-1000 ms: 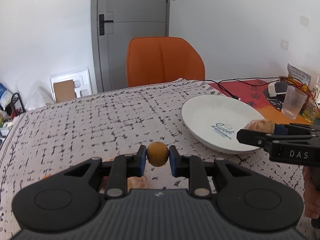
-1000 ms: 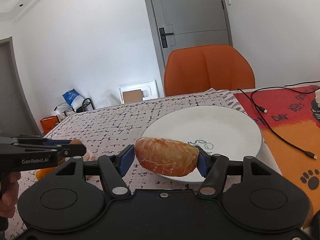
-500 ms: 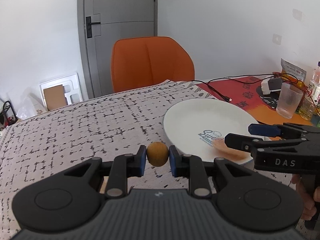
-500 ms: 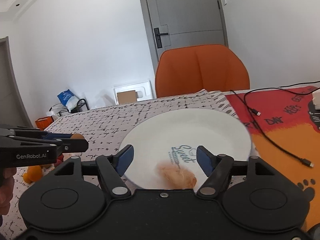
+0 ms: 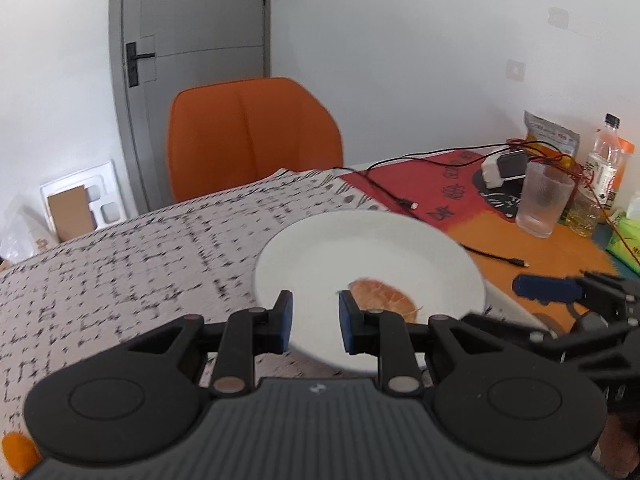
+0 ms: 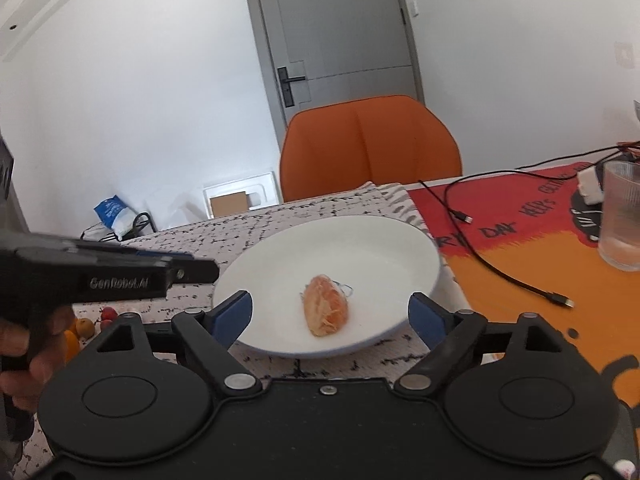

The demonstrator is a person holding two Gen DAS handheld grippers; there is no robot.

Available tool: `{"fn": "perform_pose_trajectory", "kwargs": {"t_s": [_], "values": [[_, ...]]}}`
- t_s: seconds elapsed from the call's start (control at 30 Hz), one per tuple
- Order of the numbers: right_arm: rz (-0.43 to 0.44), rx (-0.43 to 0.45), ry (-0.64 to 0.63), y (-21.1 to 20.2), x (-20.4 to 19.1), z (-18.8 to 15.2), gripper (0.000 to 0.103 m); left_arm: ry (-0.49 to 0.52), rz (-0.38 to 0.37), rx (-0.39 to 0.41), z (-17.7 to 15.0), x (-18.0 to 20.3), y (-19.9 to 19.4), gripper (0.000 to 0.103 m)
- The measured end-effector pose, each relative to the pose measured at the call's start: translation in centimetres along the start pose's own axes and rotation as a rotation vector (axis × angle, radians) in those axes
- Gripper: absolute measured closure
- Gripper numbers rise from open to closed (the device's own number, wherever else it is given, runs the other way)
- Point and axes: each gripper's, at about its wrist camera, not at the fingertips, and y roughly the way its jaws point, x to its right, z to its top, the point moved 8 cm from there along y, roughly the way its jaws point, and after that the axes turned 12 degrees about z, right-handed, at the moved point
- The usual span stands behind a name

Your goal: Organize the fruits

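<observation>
Peeled orange (image 6: pixel 326 305) on plate (image 6: pixel 384 240), between open right tongs (image 6: pixel 330 314)

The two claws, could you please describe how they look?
Both are matte black plastic with blue finger pads, round discs and silver pivot screws. The left claw has a ribbed grey housing and white "GenRobot.AI" lettering on its side. The right claw has a smooth black body.

Table (image 6: pixel 520 320) with patterned cloth (image 5: pixel 120 264), white plate (image 6: pixel 384 240), glass (image 5: pixel 544 200), cable (image 6: pixel 500 264)
</observation>
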Motion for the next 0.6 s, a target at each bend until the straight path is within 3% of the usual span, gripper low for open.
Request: {"fn": "perform_pose_trajectory", "kwargs": {"t_s": [0.23, 0.6], "values": [[-0.027, -0.004, 0.024, -0.7, 0.5, -0.4, 0.018, -0.007, 0.008, 0.012, 0.4, -0.1, -0.5, 0.076], [0.042, -0.008, 0.015, -0.2, -1.9, -0.8, 0.017, -0.059, 0.096, -0.02, -1.5, -4.9, -2.4, 0.064]]}}
